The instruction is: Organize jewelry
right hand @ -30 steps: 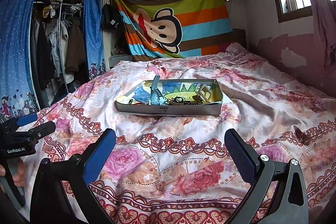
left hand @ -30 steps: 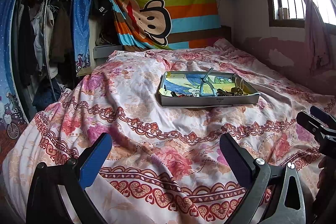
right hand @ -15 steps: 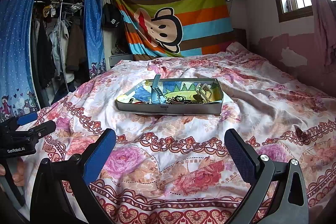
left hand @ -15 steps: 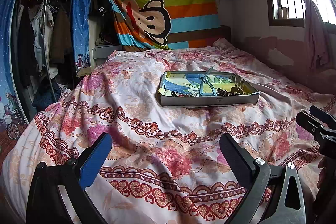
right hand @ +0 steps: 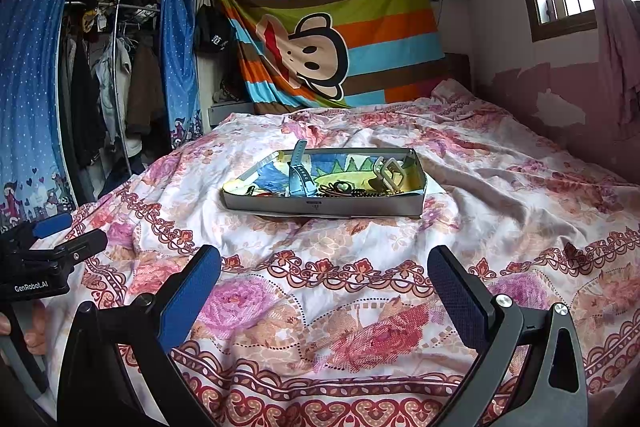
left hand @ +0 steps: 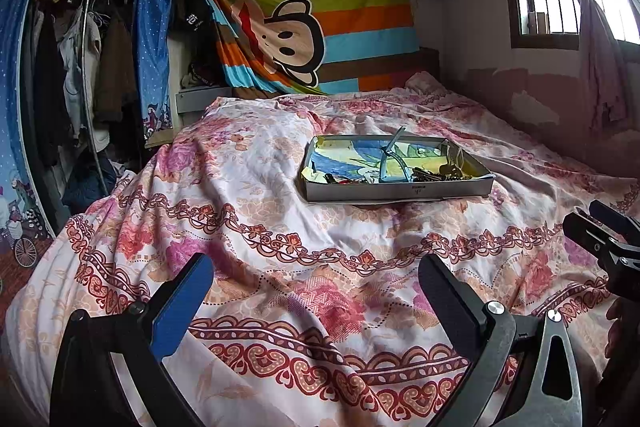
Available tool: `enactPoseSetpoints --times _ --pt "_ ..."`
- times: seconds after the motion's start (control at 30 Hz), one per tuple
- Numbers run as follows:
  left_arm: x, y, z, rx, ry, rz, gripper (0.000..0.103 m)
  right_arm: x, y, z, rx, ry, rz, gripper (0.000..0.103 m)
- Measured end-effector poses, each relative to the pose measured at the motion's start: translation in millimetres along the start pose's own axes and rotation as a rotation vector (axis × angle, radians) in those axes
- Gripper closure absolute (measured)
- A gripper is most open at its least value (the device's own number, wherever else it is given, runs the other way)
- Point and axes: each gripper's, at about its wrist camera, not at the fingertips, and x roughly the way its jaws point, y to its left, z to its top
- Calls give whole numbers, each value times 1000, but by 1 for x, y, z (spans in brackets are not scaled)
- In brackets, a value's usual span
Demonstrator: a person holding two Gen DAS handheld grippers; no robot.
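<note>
Here the jewelry (right hand: 352, 189) lies in one shallow rectangular tray (right hand: 324, 205) with thin grey walls and a bright cartoon-printed floor, resting on the middle of the bed (right hand: 500, 211). Inside it, a blue perforated watch strap (right hand: 299, 171) leans up against the far wall, a pale squarish buckle-like piece (right hand: 390, 173) sits toward the right end, and a tangle of dark beads and chains lies along the near wall; how many pieces make up that tangle is too small to tell. The bed's quilt is soft, rumpled cotton printed with pink roses and red scalloped borders. Nothing lies between the tools and the tray but bare quilt. The left tool (left hand: 316, 293) and the right tool (right hand: 324, 279) both hover low over the near part of the bed, well apart from the tray, each with its two flat blue-padded fingers spread wide and holding nothing. Behind the bed hangs one striped monkey-face blanket (right hand: 340, 39), with an open clothes rack (right hand: 108, 75) to the left.
</note>
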Motion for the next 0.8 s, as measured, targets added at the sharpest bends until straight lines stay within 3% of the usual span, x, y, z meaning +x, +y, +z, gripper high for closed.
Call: enactPoseSetpoints --times 0.8 --pt "-1 -8 -1 65 11 0 0 -1 0 -1 1 6 2 1"
